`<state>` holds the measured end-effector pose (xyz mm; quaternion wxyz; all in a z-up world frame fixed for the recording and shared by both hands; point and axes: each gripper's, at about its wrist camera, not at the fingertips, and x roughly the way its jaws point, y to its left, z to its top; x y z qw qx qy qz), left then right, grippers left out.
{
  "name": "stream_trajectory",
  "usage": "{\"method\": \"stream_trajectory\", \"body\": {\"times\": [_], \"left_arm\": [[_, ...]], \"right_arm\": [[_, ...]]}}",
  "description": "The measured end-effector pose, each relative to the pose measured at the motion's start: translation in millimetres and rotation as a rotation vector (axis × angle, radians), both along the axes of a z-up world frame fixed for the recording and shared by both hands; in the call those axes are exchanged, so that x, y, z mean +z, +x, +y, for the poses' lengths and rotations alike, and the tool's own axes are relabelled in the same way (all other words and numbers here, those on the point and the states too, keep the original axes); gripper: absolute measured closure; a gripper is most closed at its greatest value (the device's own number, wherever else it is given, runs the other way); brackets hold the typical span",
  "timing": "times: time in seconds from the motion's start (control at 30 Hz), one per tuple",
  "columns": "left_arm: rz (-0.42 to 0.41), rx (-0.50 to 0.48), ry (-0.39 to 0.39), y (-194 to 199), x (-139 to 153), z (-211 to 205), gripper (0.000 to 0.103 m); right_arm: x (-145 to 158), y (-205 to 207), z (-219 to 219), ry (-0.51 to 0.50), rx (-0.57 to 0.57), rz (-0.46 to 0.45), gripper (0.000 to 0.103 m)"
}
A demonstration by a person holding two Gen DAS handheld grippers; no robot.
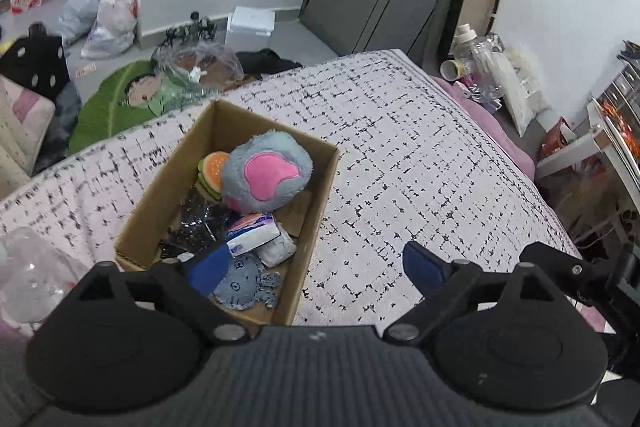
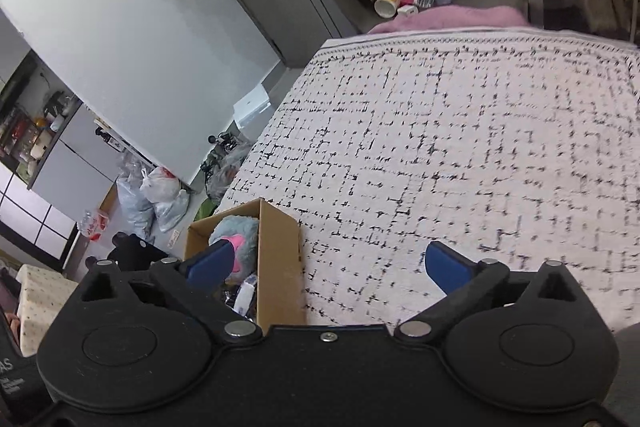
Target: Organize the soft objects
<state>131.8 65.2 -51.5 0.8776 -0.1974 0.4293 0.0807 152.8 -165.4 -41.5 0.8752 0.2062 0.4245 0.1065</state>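
1. The bed cover (image 1: 400,147), white with a black grid print, is a soft, yielding base, so the cardboard box (image 1: 316,195) standing on it could tip or slide if a gripper leans on its rim. No loose soft objects show on the cover in either view, so the sorting looks close to done, though anything lying behind the cameras is hidden.
2. The cardboard box is crowded. Pushing more in could buckle a wall or lever something out.
3. The grey plush with a pink patch (image 1: 268,175) sits high at the far end, its top about level with the rim. It is the likeliest thing to roll out if the box is nudged.
4. The burger toy (image 1: 210,173) is wedged between that plush and the left wall; below lie a black glittery item (image 1: 196,223), a tissue pack (image 1: 252,233) and a grey felt toy (image 1: 250,285).
5. The left gripper (image 1: 316,269) is spread wide and empty, one blue pad over the box's near end; lowered carelessly, it could snag the felt toy.
6. The right gripper (image 2: 330,265) is likewise spread and empty, straddling the box's right wall, which it could catch.
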Motion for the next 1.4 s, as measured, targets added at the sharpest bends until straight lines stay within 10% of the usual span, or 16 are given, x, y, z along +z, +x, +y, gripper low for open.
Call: {"method": "stream_trajectory", "body": {"times": [1.4], "left_arm": [[-0.128, -0.155, 0.194, -155.5, 95.5, -44.7, 0.000]], "right_arm": [[79.5, -130.6, -24.0, -0.217, 0.134, -0.153, 0.000]]}}
